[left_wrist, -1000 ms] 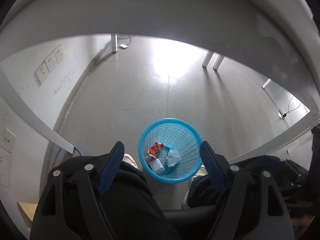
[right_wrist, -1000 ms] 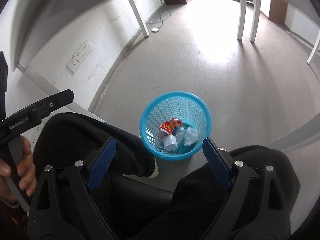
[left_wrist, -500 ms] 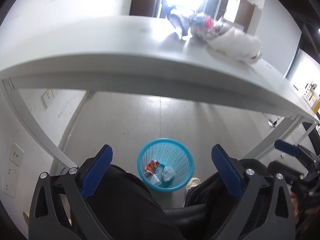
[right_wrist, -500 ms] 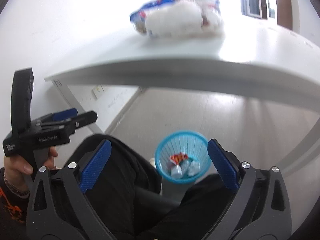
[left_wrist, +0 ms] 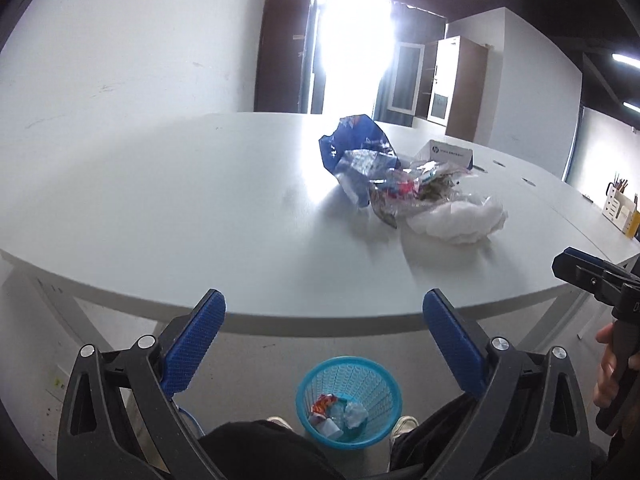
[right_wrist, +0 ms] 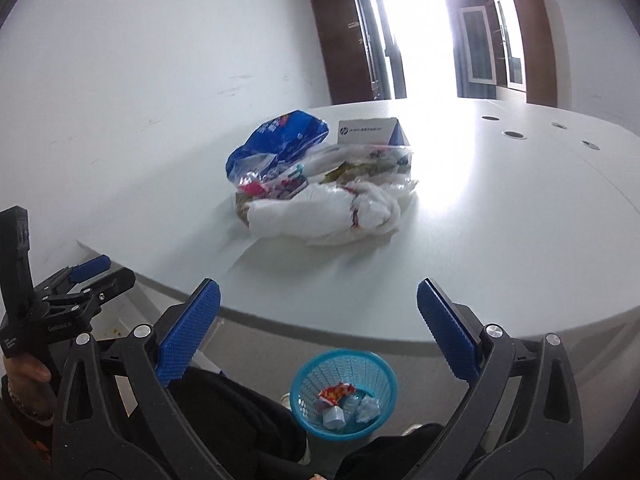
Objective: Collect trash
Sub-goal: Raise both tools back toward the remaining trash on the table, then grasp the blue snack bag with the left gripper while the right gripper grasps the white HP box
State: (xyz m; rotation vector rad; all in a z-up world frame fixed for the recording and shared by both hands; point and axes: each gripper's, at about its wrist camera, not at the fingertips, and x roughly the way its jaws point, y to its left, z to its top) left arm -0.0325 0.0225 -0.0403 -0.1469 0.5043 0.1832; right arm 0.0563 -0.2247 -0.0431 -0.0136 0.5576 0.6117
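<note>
Trash pile on table, well beyond both grippers' spread, empty jaws; basket below.

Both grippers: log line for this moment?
left gripper open | right gripper open | trash pile on table | bin partly filled

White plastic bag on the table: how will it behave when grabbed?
The white plastic bag looks crumpled and thin, so probably floppy and light. It will likely deform and trail loose folds. It touches the wrapper pile, so neighbours may drag along.
</note>
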